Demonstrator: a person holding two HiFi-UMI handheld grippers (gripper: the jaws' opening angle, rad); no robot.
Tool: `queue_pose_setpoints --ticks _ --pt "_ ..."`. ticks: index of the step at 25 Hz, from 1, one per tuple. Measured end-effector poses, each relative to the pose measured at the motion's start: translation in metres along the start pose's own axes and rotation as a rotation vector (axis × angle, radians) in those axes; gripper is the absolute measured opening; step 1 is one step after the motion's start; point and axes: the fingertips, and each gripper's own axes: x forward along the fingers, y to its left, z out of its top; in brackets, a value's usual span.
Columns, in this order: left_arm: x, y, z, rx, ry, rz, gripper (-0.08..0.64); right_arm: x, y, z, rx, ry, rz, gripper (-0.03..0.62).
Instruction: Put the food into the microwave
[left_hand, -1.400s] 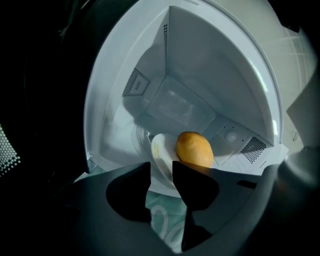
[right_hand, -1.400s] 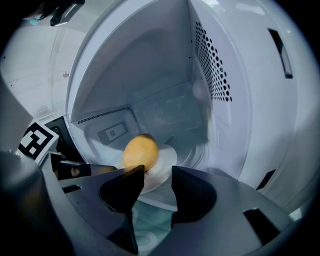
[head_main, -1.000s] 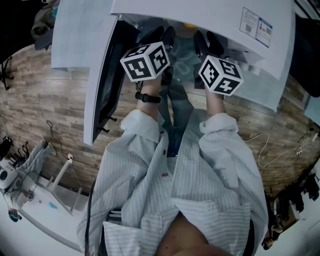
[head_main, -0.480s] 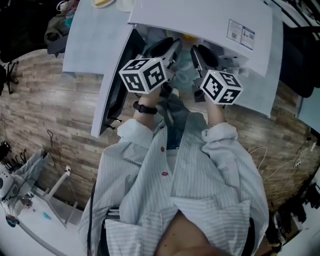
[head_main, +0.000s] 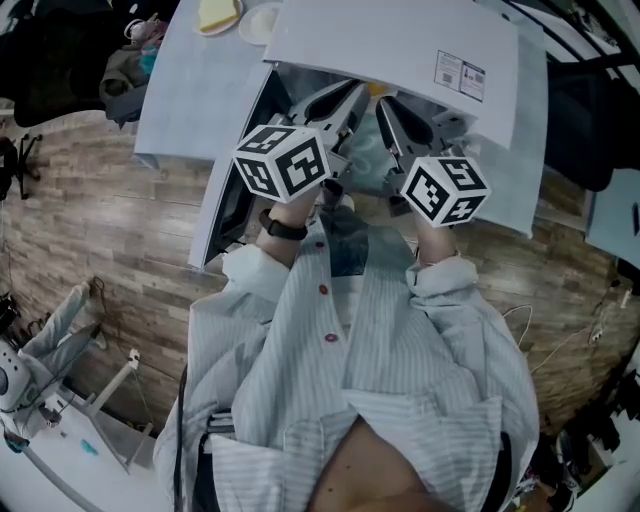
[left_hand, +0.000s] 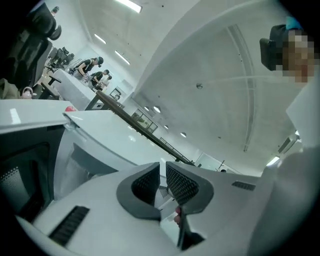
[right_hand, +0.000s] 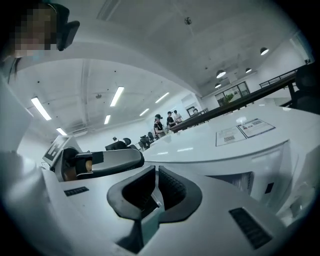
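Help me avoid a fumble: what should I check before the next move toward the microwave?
1. Microwave door open: ok, it stands swung out.
2. Left hand-held gripper free: ok, its jaws are closing with nothing between them.
3. Right hand-held gripper free: ok, its jaws are closing, nearly together, with nothing between them.
4. Food located: ok, yellow food lies on the table beside the microwave.
5. Cavity clear: cannot tell, both grippers cover the opening in the head view.
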Motion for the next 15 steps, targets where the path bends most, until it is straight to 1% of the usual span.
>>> queue_pose_setpoints --ticks 5,10,15 --pt "-0.007 -0.020 0.001 0.044 0.009 -0.033 0.023 -0.014 0.014 0.016 0.002 -0.033 0.040 0.040" --pt "-0.010 -0.035 -0.004 0.044 0.021 -0.085 0.009 -0.029 0.020 0.026 -0.007 -0.052 0.060 0.034" --pt "-0.017 -0.045 -0.011 0.063 0.036 -0.110 0.008 -0.041 0.024 0.030 -0.014 -0.064 0.063 0.032"
